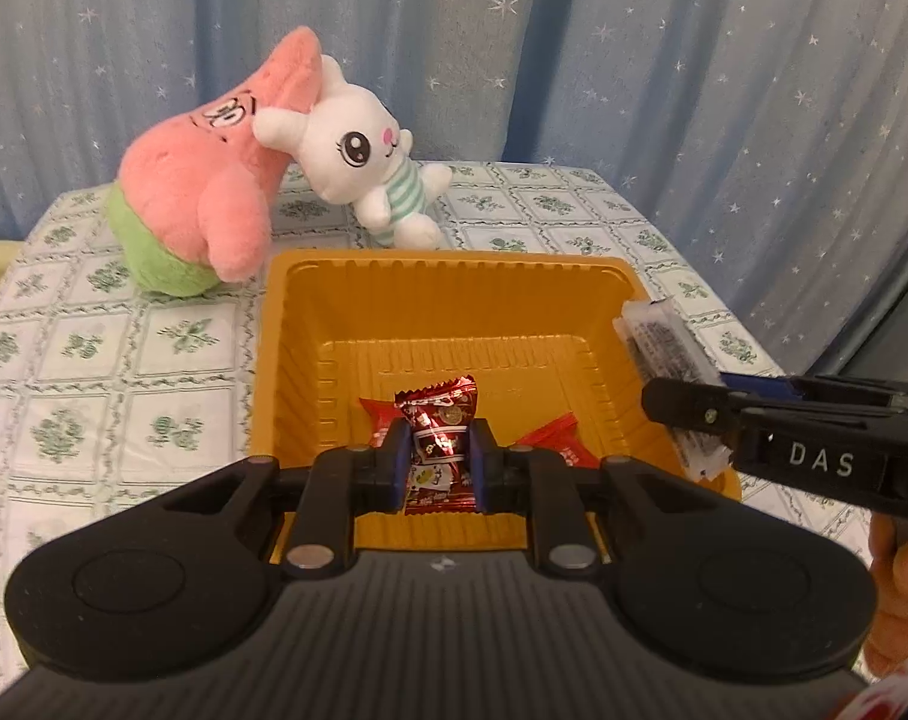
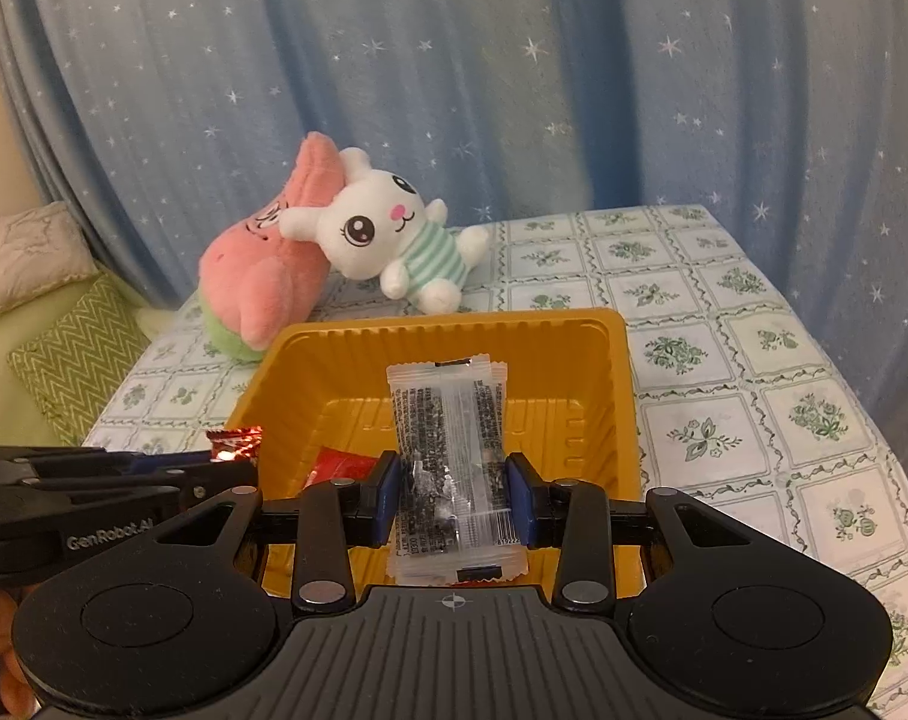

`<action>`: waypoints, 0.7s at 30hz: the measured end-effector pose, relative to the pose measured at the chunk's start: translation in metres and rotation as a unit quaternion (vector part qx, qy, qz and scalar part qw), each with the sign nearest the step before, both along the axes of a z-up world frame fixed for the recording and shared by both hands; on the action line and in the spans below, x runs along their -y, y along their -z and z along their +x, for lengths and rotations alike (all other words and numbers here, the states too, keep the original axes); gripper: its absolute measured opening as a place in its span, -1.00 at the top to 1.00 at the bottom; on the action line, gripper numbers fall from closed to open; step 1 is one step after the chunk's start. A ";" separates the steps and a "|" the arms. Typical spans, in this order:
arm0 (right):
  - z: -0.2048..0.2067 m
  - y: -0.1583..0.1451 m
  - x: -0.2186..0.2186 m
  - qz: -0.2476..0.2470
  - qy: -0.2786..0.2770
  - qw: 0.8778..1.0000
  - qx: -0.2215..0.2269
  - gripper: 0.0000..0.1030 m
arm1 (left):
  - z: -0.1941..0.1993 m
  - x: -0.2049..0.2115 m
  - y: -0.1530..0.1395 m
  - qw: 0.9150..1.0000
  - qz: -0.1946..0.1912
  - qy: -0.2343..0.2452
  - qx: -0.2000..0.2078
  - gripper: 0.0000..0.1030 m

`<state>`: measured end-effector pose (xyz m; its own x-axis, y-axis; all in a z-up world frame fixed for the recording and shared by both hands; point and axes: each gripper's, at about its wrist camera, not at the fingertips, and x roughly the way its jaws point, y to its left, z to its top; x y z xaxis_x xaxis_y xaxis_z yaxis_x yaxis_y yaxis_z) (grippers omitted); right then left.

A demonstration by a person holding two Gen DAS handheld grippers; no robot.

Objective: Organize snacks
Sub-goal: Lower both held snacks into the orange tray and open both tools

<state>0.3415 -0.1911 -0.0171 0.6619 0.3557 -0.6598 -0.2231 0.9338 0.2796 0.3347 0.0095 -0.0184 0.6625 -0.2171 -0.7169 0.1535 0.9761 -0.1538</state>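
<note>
An orange plastic tray point(image 1: 448, 300) point(image 2: 442, 342) sits on the table. My left gripper point(image 1: 441, 468) is shut on a shiny red candy packet point(image 1: 439, 438) and holds it above the tray's near side. Two red packets point(image 1: 379, 414) lie on the tray floor; one also shows in the right wrist view point(image 2: 340, 468). My right gripper point(image 2: 454, 498) is shut on a clear packet of dark snack point(image 2: 451, 456) over the tray's near edge. In the left wrist view that packet point(image 1: 664, 354) and the right gripper point(image 1: 700, 429) hang over the tray's right rim. The left gripper point(image 2: 220, 471) shows at the left with the red packet point(image 2: 235, 441).
A pink star plush point(image 1: 208, 192) point(image 2: 262, 264) and a white bunny plush point(image 1: 364, 162) point(image 2: 388, 240) lie behind the tray. The table has a green floral cloth point(image 1: 94, 360) point(image 2: 754, 408). A blue starred curtain point(image 1: 634, 30) hangs behind. Cushions point(image 2: 34, 276) lie at the left.
</note>
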 end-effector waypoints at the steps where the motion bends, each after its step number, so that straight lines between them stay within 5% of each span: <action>1: 0.001 0.001 0.000 0.000 0.001 1.000 -0.001 0.27 | 0.001 0.000 0.002 1.000 -0.004 -0.001 0.001 0.63; 14: 0.005 0.009 -0.006 0.015 0.000 1.000 -0.014 0.26 | -0.008 -0.017 0.006 1.000 0.010 -0.013 -0.003 0.59; 19: 0.008 0.006 -0.012 0.042 -0.010 0.999 -0.001 0.25 | -0.015 -0.019 0.005 1.000 0.013 -0.015 -0.001 0.42; 21: 0.007 0.005 -0.011 0.050 -0.009 0.999 -0.002 -0.16 | -0.019 -0.018 0.004 1.000 0.022 -0.011 0.001 0.35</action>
<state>0.3486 -0.1800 -0.0219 0.6514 0.4330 -0.6231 -0.2388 0.8965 0.3733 0.3153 0.0272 -0.0228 0.6690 -0.1706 -0.7235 0.1314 0.9851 -0.1108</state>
